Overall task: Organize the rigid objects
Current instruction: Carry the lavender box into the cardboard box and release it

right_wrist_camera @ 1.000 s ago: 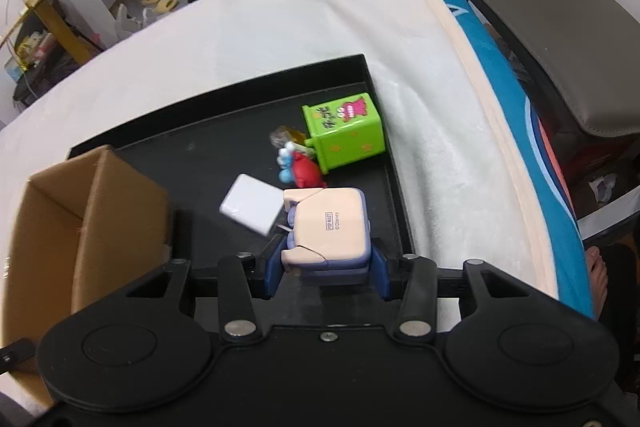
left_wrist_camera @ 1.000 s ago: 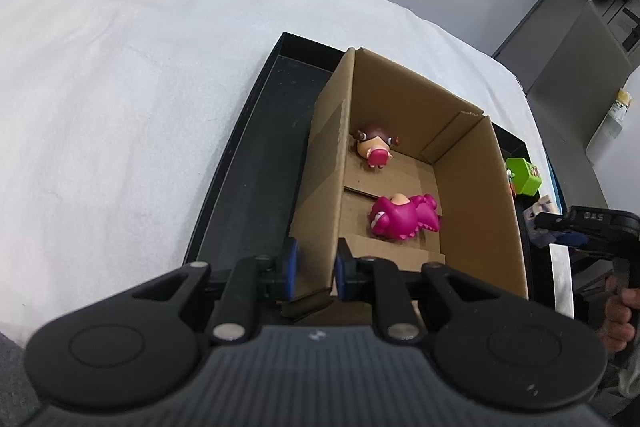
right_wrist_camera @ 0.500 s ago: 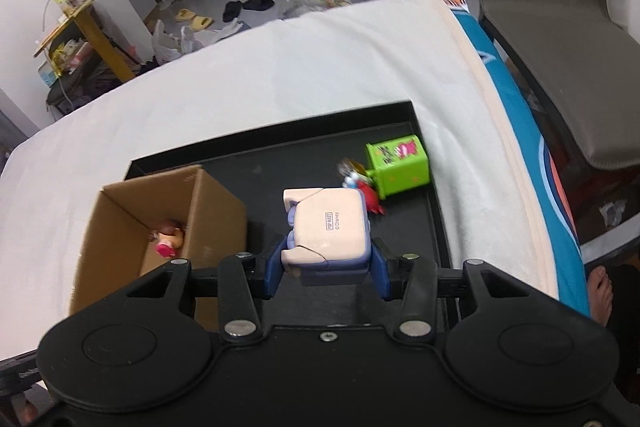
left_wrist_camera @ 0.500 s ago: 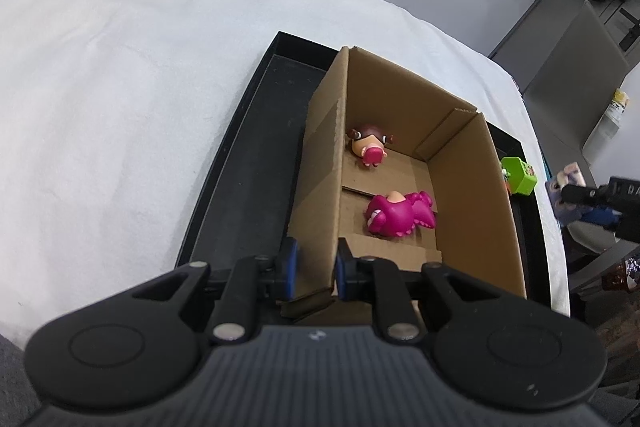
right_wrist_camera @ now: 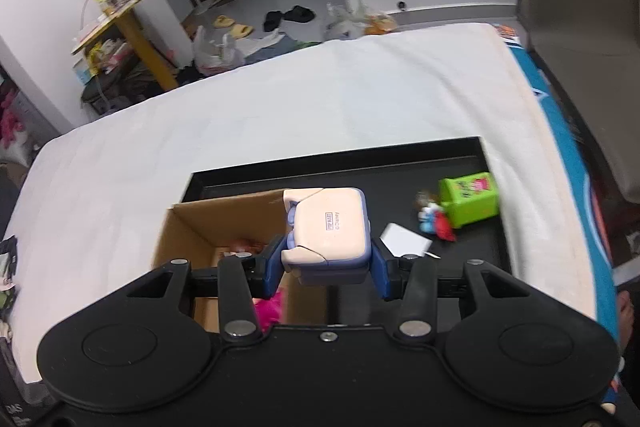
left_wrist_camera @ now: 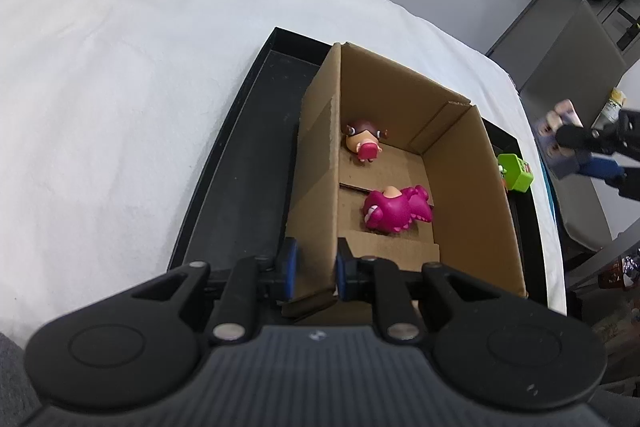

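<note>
The left tool (left_wrist_camera: 313,269), angled down, clamps the near wall of the open brown cardboard box (left_wrist_camera: 460,163) in the black tray (left_wrist_camera: 240,183). The right tool (right_wrist_camera: 326,263), raised over the box, grips a pale pink-and-lavender toy block (right_wrist_camera: 326,231).

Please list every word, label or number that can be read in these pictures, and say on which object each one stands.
"POP MART": small label on the pale pink and lilac toy block held in the right gripper.
Print beside that label: too small to read.
Printed top of the green box on the black tray: blurred, unreadable.
</note>
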The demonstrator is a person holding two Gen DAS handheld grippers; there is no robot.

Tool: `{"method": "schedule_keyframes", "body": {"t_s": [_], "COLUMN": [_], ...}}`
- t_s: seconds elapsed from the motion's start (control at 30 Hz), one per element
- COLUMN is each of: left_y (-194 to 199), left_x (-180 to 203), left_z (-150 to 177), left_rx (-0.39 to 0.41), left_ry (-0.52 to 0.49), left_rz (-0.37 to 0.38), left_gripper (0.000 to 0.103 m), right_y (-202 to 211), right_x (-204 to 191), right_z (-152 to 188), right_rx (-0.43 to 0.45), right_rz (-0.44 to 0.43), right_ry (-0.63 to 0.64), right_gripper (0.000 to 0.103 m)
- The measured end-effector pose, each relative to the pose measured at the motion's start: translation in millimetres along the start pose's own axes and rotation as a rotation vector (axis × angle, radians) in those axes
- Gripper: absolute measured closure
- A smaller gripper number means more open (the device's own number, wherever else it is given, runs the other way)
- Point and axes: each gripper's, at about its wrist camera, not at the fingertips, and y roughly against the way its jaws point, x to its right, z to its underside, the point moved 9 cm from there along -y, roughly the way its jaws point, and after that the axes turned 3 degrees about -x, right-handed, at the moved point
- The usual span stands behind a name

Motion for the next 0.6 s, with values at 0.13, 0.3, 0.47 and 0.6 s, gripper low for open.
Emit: {"method": "schedule_keyframes", "body": {"t_s": [0.13,0.3,0.47,0.6], "left_y": [-1.3,-2.2,-2.6,-2.0], "left_x": [0.0,-0.1,0.0,1.1], "left_z": [0.1,-0.1,0.0,-0.2], "left_rx": [-0.003,-0.003,-0.003,0.002], "left_ry": [0.001,0.000,0.002,-0.005], "left_rz": [0.003,0.003,0.004,0.003], "left_gripper": [0.085,0.085,0.085,0.086], "right_y": [-7.7,-19.3,-32.3,-31.3], "right_x": [-20.3,-43.1,-61.8,-66.6], "right_z": [0.2,0.9,0.6,2.7], "right_rx": [-0.011,-0.023,-0.011,-0.009], "right_rz": [-0.023,-0.042,-0.046,-0.021], "right_ry": [0.017,0.035,0.088,0.114], "right_gripper": [0.060,0.060,0.059,0.051]}}
